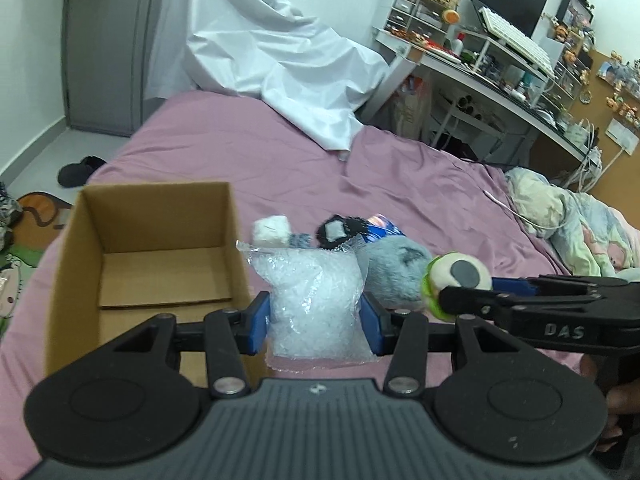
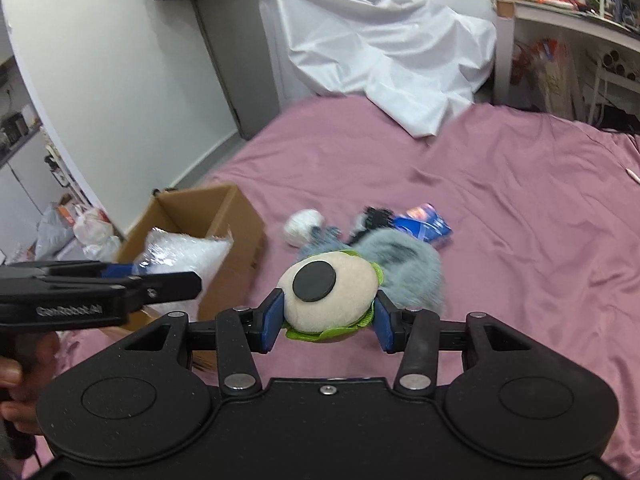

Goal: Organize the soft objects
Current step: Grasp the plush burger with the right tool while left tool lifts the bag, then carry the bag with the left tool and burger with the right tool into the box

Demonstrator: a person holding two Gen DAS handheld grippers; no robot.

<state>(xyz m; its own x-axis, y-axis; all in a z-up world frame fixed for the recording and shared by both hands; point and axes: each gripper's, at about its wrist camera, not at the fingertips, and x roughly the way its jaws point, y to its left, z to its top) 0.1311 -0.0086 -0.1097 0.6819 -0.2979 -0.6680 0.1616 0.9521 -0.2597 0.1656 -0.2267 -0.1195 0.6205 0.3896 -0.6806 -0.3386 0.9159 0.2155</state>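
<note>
My left gripper (image 1: 315, 316) is shut on a clear bag of white filling (image 1: 312, 300), held above the pink bed beside an open cardboard box (image 1: 156, 248). The same bag (image 2: 180, 254) shows at the left of the right wrist view, in front of the box (image 2: 236, 220). My right gripper (image 2: 328, 324) is shut on a round cream plush with a black disc and green frill (image 2: 332, 292), also seen at the right of the left wrist view as the plush (image 1: 456, 276). A grey furry toy (image 2: 404, 264), a white ball (image 2: 302, 226), a black fuzzy item (image 2: 374, 216) and a blue packet (image 2: 426, 226) lie on the bed behind.
The pink bed sheet (image 2: 500, 208) spreads wide to the right. A white sheet (image 1: 276, 56) drapes at the far end. A crowded desk (image 1: 500, 76) stands at the right, and a crumpled quilt (image 1: 560, 212) lies on the bed's right edge. A hand (image 2: 16, 396) holds the left gripper's handle.
</note>
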